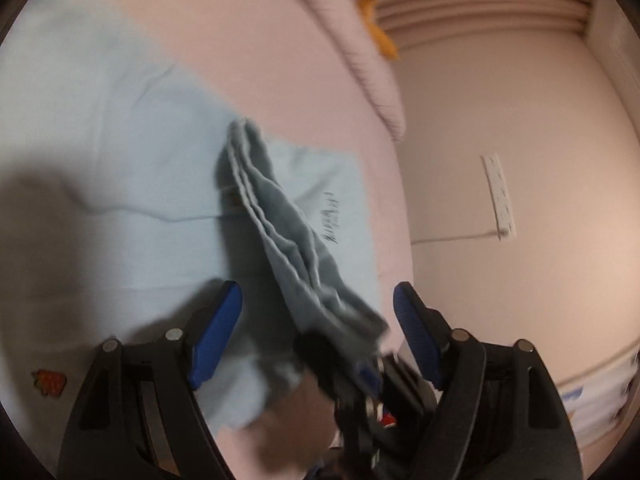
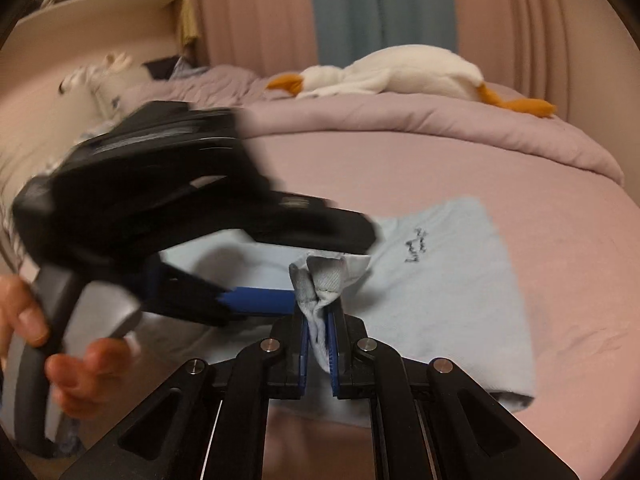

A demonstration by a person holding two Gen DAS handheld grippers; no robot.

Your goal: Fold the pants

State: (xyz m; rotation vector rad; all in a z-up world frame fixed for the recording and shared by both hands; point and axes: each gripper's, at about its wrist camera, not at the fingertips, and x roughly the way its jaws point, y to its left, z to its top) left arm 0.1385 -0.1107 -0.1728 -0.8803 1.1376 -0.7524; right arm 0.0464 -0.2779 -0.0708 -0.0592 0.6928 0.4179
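Right tongs [image 2: 318, 332] fill the bottom centre of the right wrist view, their blue pads pressed together on a bunched fold of the pants [image 2: 448, 280]; the gathered cloth stands up just above the fingertips. From there the pale blue pants spread flat to the right and upward over the pink bed [image 2: 400, 160], with a small dark print near the middle right of the frame. Left tongs [image 2: 256, 300] come in from the left of this view, blurred, one blue fingertip lying just beside the pinched fold; a hand [image 2: 60, 356] at the lower left grips their grey handle. In the left wrist view the left tongs [image 1: 318, 320] stand wide apart at the bottom of the frame, holding nothing, and the right tongs [image 1: 352, 364] show between them as a dark blurred shape clamped on the cloth. A ridge of folded pants [image 1: 276, 216] runs from the centre of that frame down to that clamp, lifted off the flat part, which covers the left half. A white plush goose [image 2: 400, 74] with orange beak and feet lies on a bunched duvet [image 2: 420, 120] at the upper right of the right wrist view
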